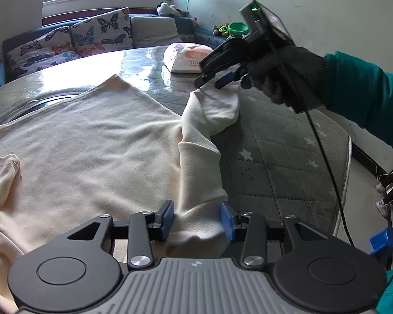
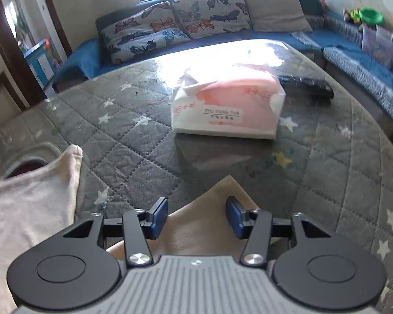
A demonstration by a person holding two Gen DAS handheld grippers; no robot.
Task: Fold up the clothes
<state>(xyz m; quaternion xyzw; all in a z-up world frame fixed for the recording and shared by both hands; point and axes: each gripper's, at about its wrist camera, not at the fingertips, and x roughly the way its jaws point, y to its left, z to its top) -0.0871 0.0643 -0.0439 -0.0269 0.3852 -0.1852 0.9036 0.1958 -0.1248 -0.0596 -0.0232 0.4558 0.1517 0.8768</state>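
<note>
Left gripper (image 1: 197, 219) fingers spread, sleeve cuff (image 1: 196, 227) between, no pinch | right gripper (image 2: 197, 218) spread over sleeve fold (image 2: 212, 209) | cream sweater (image 1: 91, 141) flat on quilted table cover (image 1: 274, 162) | tissue pack (image 2: 226, 104) reads "ZHU JIANIE YIUN" | remote (image 2: 305, 85) in right view only | gloved hand (image 1: 282, 76) in left view only
</note>
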